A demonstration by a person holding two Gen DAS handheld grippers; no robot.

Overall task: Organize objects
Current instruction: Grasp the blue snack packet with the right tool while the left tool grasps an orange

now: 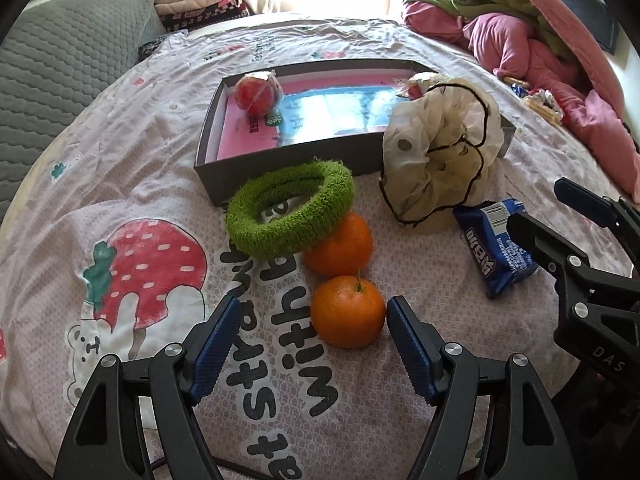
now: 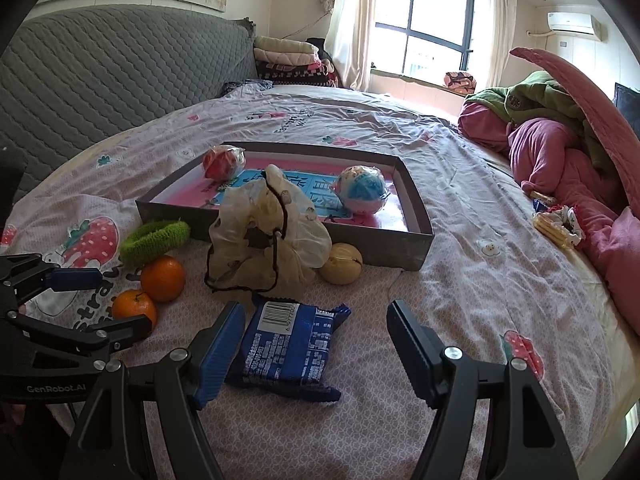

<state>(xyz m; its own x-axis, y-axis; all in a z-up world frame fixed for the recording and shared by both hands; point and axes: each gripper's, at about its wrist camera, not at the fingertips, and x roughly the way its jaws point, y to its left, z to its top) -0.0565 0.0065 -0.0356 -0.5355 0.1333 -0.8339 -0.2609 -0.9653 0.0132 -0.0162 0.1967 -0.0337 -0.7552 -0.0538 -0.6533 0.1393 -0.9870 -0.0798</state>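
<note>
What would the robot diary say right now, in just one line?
left gripper: open, around near orange | right gripper: open, over blue snack pack | box: two wrapped balls inside

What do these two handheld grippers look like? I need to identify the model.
Both are black, angular frames with silver screws. The left gripper and right gripper carry ribbed blue finger pads. White lettering on the left one's body reads GenRobot.AI.

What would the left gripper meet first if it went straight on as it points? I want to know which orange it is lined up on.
Most likely the near orange: it sits between the open fingers of the left gripper, ahead of the far orange.
</note>
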